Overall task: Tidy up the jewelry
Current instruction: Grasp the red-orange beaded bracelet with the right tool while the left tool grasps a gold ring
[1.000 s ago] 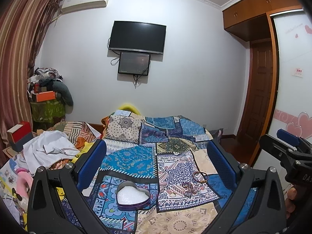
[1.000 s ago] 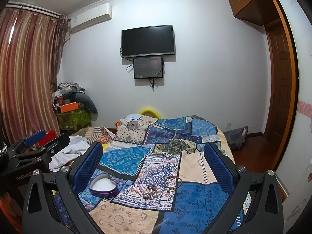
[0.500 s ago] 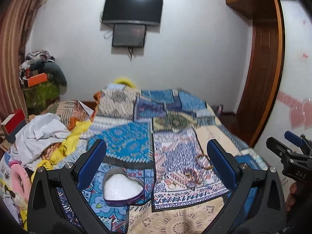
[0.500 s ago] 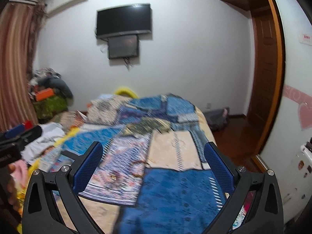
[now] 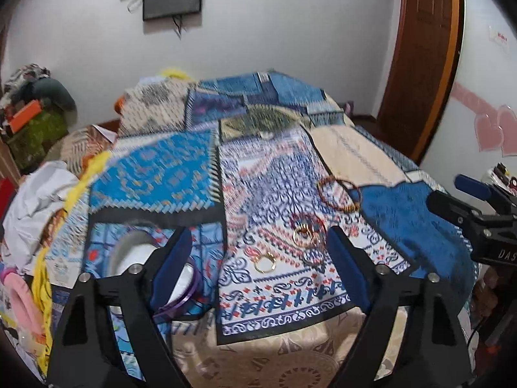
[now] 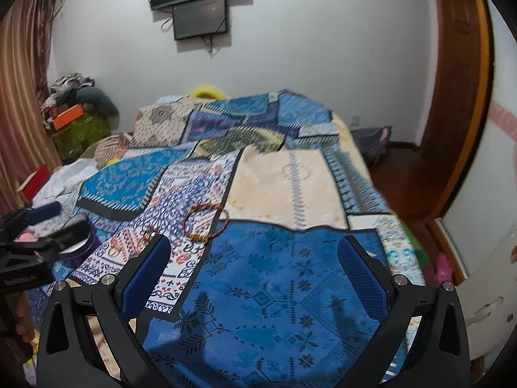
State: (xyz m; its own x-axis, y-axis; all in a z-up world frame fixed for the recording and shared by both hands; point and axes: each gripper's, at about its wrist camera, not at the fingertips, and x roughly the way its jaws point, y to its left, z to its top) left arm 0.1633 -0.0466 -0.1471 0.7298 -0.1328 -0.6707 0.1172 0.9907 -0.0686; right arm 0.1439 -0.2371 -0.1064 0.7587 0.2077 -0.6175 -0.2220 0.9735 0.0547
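Both grippers are held above a bed covered with a patchwork quilt [image 5: 155, 174], and each is tilted down toward the bedding. The left gripper [image 5: 258, 258] is seen with its blue fingers [image 5: 171, 265] set wide apart, and nothing is held between them. A gold ring [image 5: 265, 262] lies on the white-and-blue patterned patch, framed between the fingers but not touched by them. A small cluster of rings [image 5: 305, 234] is found just beyond it, near the right finger. Further back, a red-and-orange bracelet [image 5: 339, 194] is laid across the edge of the same patch, beside the plain blue patch. A purple box with a white lining [image 5: 135, 255] sits at the left, partly hidden behind the left finger.

The right gripper [image 6: 255, 271] is also seen spread wide and empty, poised over the dark blue patch. The bracelet [image 6: 205, 223] is seen ahead of its left finger, well apart from it. The left gripper appears at the left edge of this view, in front of the purple box.
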